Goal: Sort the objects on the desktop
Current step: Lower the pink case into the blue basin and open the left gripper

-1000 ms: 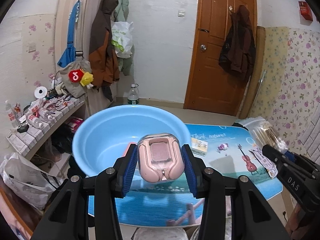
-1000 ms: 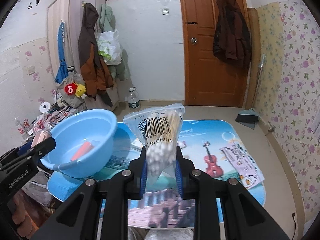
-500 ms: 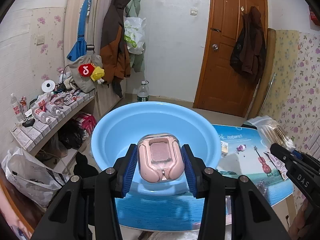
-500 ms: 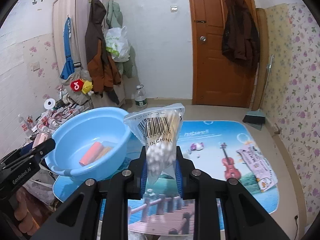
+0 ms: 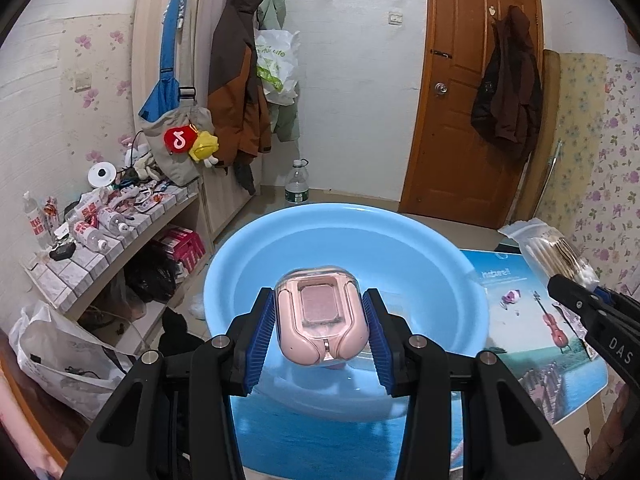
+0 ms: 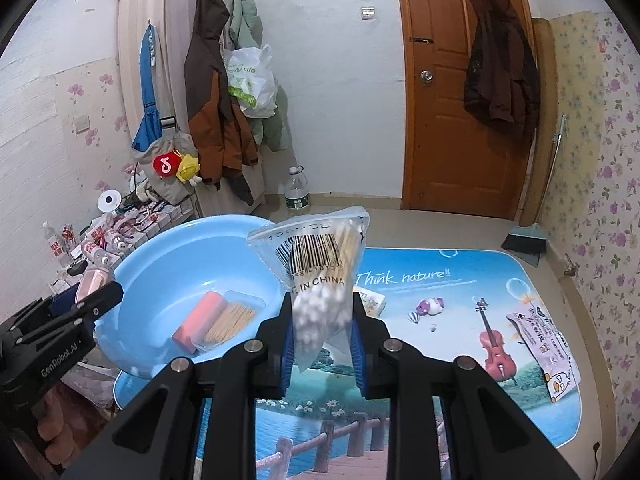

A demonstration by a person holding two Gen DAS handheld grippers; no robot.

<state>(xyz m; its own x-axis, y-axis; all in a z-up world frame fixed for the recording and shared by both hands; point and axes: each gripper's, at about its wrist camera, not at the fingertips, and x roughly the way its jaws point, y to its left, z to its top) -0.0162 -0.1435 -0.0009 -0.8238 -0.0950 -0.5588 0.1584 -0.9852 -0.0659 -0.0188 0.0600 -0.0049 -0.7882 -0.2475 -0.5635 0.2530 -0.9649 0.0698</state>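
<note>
My left gripper [image 5: 320, 326] is shut on a pink earbud case [image 5: 320, 320] and holds it over the near side of the light blue basin [image 5: 432, 256]. My right gripper [image 6: 322, 336] is shut on a clear bag of cotton swabs [image 6: 320, 276], just right of the basin [image 6: 160, 268]. Inside the basin lie a pink tube [image 6: 200, 318] and a clear box of toothpicks [image 6: 236, 316]. The left gripper [image 6: 86, 300] also shows at the left edge of the right wrist view, the right gripper [image 5: 592, 304] at the right edge of the left wrist view.
The table wears a blue picture mat [image 6: 440, 292]. On it lie a small yellow box [image 6: 374, 304] behind the swab bag and a printed packet [image 6: 544, 344] at the right. A cluttered shelf [image 5: 104, 224] stands to the left; a water bottle [image 6: 297, 192] and a dustpan [image 6: 524, 240] sit on the floor.
Both grippers have moved left toward the basin with their loads. The earbud case now hangs over the basin, and the swab bag is closer to its rim.
</note>
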